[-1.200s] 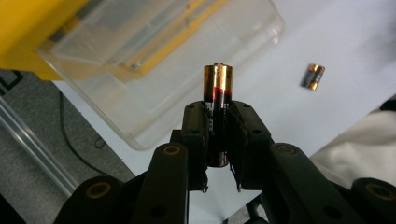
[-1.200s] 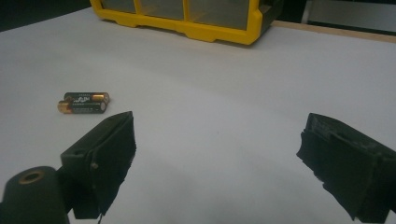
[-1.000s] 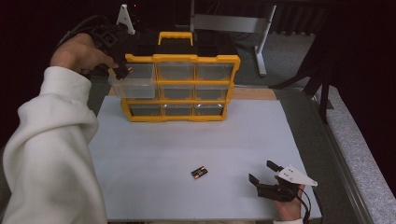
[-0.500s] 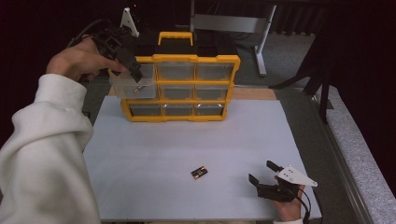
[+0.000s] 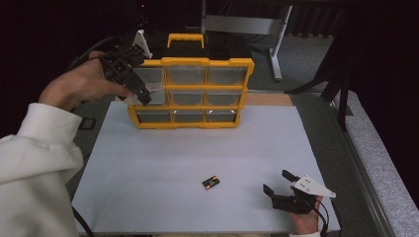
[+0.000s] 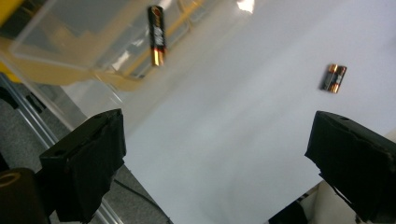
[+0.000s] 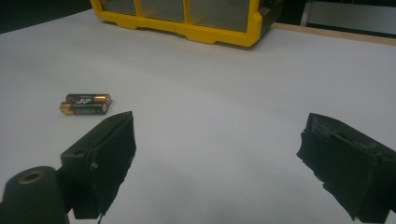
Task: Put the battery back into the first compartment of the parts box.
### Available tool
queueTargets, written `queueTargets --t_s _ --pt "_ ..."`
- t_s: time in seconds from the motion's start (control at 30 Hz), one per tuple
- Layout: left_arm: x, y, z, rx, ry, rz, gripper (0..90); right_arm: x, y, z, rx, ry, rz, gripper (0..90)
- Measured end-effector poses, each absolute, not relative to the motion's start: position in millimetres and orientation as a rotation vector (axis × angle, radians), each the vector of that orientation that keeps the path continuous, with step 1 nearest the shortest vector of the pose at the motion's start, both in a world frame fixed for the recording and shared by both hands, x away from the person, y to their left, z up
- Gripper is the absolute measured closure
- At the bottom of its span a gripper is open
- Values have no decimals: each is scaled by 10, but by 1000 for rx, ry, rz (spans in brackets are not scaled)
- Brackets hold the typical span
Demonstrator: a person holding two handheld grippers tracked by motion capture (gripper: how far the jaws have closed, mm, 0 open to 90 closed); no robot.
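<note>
A yellow organizer [image 5: 192, 63] with clear drawers stands at the back of the white table. My left gripper [image 5: 132, 83] hovers open at its left side, over the middle-left clear drawer [image 6: 70, 42], which sticks out a little. One AAA battery [image 6: 157, 35] lies inside that drawer. Two more batteries [image 5: 211, 183] lie side by side on the table, also in the left gripper view [image 6: 333, 78] and the right gripper view [image 7: 85, 104]. My right gripper [image 5: 276, 181] rests open near the front right edge, to the right of the pair, holding nothing.
The white mat [image 5: 197, 148] covers the table between organizer and batteries. A dark metal frame [image 5: 276, 29] stands behind the organizer. Grey carpeted floor [image 5: 380, 148] runs along the right side. Cables trail near the left hand.
My left gripper has moved right and tipped down over the left drawer, which now sits further in. The right gripper and the two batteries have not moved.
</note>
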State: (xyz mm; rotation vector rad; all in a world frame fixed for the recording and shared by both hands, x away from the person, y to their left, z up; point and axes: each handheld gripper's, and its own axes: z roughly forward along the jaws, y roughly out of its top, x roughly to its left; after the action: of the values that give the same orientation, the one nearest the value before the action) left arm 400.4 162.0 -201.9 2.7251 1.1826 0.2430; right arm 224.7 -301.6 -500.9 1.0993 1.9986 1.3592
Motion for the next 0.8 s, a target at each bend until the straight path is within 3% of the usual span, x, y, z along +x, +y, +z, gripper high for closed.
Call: queueTargets --t_s 0.43,0.8 --pt "3589 1388 -2388 2773 1054 300 52 2237 -3016 -4998 1098 1991 1363 100" --pt "3448 1200 -2833 2806 981 261 54 2232 -3007 -4996 1103 1986 1366 100"
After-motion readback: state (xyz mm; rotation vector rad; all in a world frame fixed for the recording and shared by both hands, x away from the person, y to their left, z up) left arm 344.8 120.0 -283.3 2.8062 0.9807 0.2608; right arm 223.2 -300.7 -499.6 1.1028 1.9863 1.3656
